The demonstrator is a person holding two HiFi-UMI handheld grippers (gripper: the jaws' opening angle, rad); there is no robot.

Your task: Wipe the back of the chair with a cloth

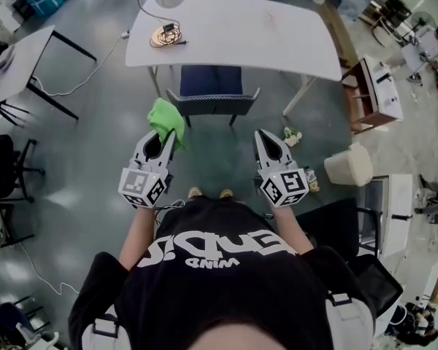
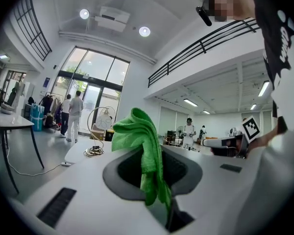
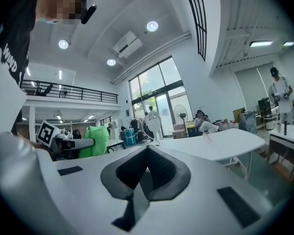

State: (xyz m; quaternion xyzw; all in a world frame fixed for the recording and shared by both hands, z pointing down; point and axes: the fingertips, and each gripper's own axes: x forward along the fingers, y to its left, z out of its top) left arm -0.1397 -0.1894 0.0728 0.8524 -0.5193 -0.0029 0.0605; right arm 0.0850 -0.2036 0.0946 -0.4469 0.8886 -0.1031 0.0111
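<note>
Clamping the green cloth [image 1: 166, 117] between its jaws, the left gripper [image 1: 168, 138] hovers at centre frame, just left of the chair [image 1: 213, 102] back. The right gripper [image 1: 263, 135], lower right of the chair, has its jaws pressed together on nothing.

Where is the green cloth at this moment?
In the head view the green cloth is left of centre, clamped in the left gripper, close to the left end of the chair back.
</note>
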